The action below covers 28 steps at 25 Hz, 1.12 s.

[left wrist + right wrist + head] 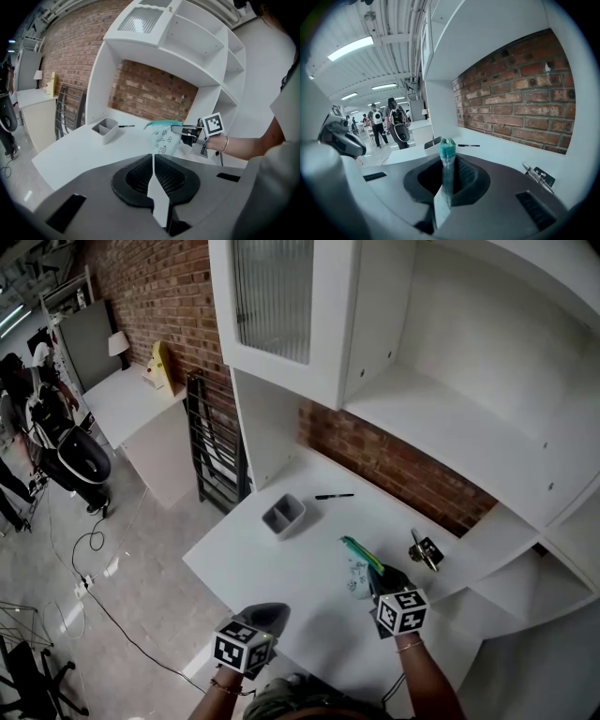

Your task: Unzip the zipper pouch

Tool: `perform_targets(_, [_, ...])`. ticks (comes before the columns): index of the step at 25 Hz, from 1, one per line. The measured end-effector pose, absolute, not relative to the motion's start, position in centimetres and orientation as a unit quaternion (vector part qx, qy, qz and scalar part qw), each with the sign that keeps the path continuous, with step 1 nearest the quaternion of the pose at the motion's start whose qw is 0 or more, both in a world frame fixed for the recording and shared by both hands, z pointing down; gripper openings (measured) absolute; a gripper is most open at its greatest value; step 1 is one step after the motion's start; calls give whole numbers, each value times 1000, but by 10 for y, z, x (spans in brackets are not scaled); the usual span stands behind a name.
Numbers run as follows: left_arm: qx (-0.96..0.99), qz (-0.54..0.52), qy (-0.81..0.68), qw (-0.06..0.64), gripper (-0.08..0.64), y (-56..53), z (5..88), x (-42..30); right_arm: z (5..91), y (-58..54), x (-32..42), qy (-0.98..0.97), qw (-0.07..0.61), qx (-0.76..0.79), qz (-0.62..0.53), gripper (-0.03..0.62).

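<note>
White desk [305, 554], right tongs [380, 582] pinching zipper pouch [356, 570], left tongs [153, 161] pressed together at near edge.

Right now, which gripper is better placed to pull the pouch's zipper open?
Left. The right gripper is shut on the pouch and steadies it. The left gripper is empty, with its fingers together, so it is free to reach across.

"What are the two tools like?"

"The left gripper [153, 161] and right gripper [447, 164] are matte dark grey plastic shells with black mesh-textured pads. Each carries a white cube with black square markers [244, 647]."

"And the wearer?"

"A thin metal bangle [409, 647] circles each wrist."
</note>
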State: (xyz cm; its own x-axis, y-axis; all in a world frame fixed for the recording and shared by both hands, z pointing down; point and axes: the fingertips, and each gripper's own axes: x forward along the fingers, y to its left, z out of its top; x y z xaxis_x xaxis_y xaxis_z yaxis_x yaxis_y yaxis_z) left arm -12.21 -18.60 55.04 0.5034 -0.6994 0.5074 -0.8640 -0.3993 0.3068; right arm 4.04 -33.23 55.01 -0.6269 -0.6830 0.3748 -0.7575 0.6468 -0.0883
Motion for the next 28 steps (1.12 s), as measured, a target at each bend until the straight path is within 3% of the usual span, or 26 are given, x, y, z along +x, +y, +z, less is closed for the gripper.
perform_targets(18, [824,139,-478,270,5,-193,544,-113,588,-331,82,-857,137,454,202,5])
perform_targets(28, [826,144,-474,270,5,-191,545,-105,616,-317,104,-840,173,471,210,6])
